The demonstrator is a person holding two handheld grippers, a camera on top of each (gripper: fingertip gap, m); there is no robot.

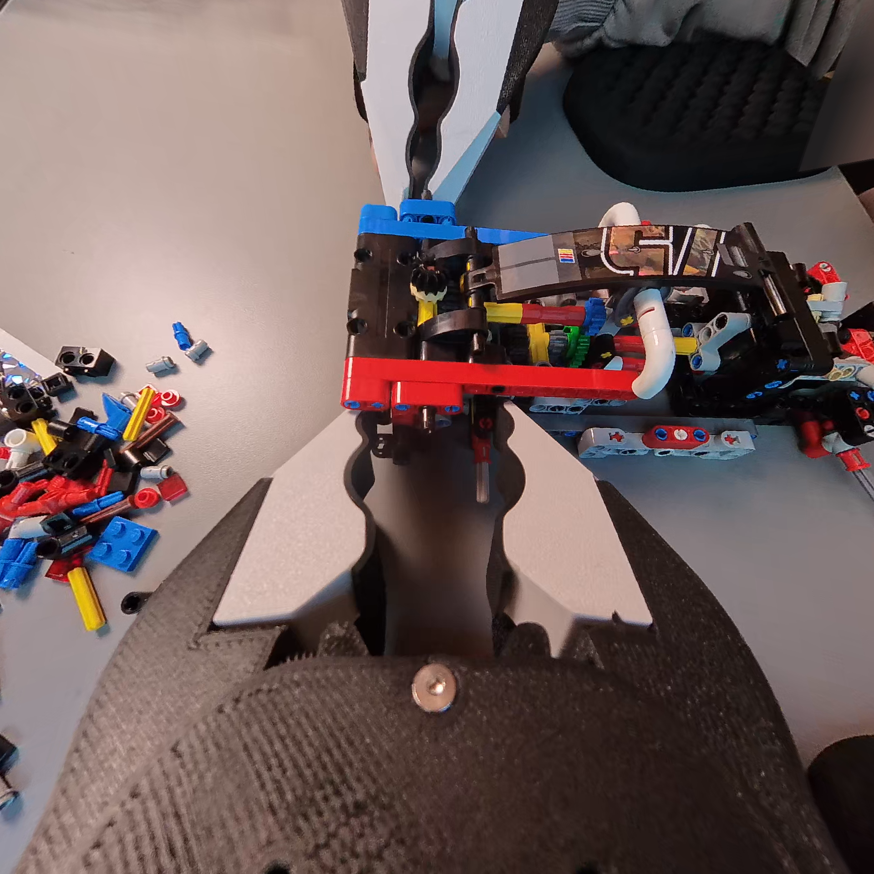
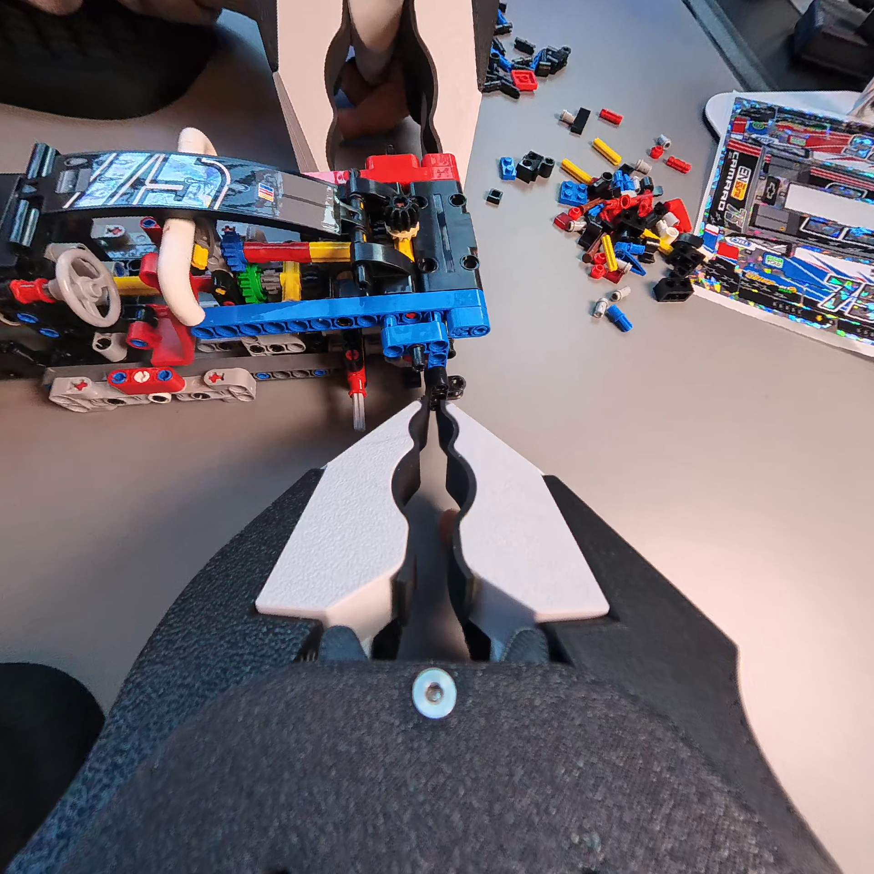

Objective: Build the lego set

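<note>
Only right view: connector (image 2: 437,385), seemingly pinched.

Each claw (image 1: 432,425) (image 2: 432,406): textured black body, pale wavy-edged fingers, one silver screw.

A smooth grey table (image 2: 615,473) carries everything. On it sits a partly built Lego car chassis (image 2: 284,265) with a blue side beam facing the right wrist view. Beside it lies a scattered pile of loose Lego pieces (image 2: 619,217) in red, blue, black and yellow. A glossy sticker sheet (image 2: 794,213) lies just beyond the pile.
</note>
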